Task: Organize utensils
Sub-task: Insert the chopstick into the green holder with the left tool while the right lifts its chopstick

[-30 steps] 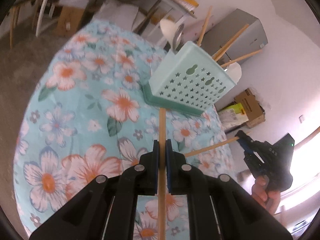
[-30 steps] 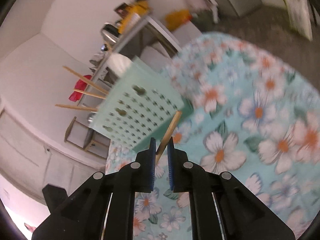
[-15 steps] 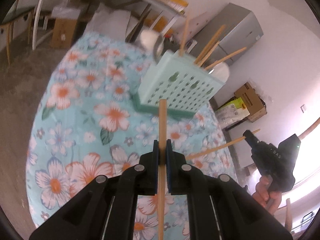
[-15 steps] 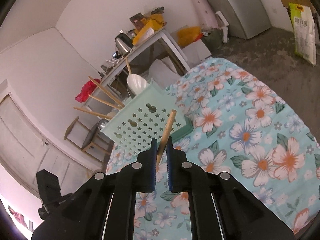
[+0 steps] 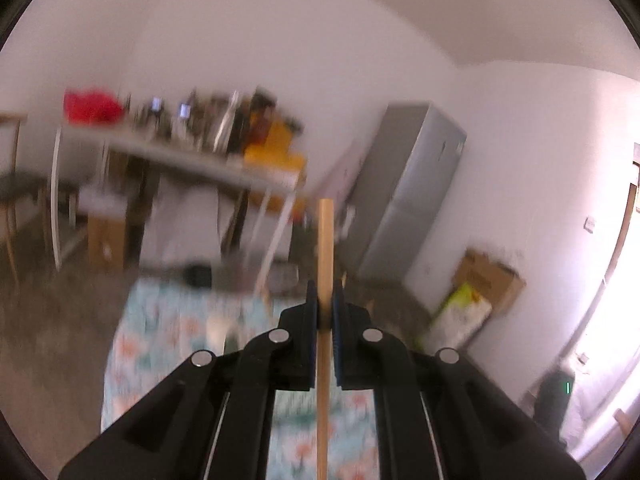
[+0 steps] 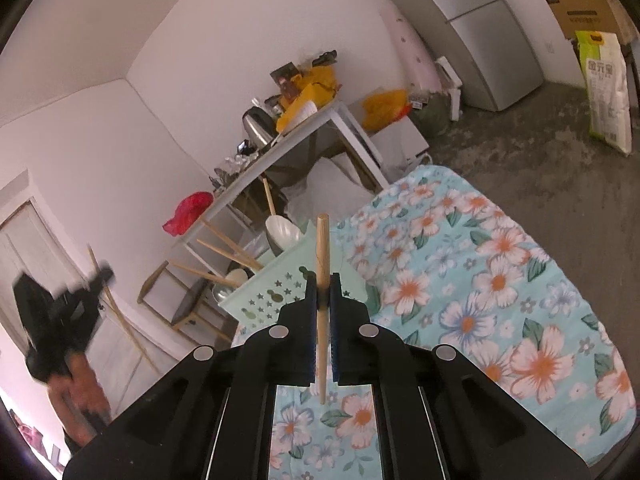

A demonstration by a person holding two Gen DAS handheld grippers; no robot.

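My left gripper [image 5: 325,304] is shut on a wooden chopstick [image 5: 325,248] that stands upright between the pads; this view is blurred and looks across the room. My right gripper [image 6: 323,292] is shut on another wooden chopstick [image 6: 322,248], held just in front of the mint-green perforated utensil holder [image 6: 276,292]. The holder stands on the floral tablecloth [image 6: 500,280] with several chopsticks [image 6: 228,246] and a white spoon [image 6: 282,230] in it. The left gripper [image 6: 68,312] also shows as a dark blur at the far left of the right wrist view, with the hand [image 6: 84,392] below it.
Behind the holder stands a cluttered white table [image 6: 304,132] with a kettle and yellow bags. A grey fridge [image 6: 480,32], a cardboard box [image 6: 584,4] and a sack [image 6: 608,92] line the far wall. The floral cloth's edge [image 5: 120,340] drops to a bare concrete floor.
My left gripper rose and tipped upward with its chopstick, so the holder left its view. My right gripper lifted a little and its chopstick now stands more upright.
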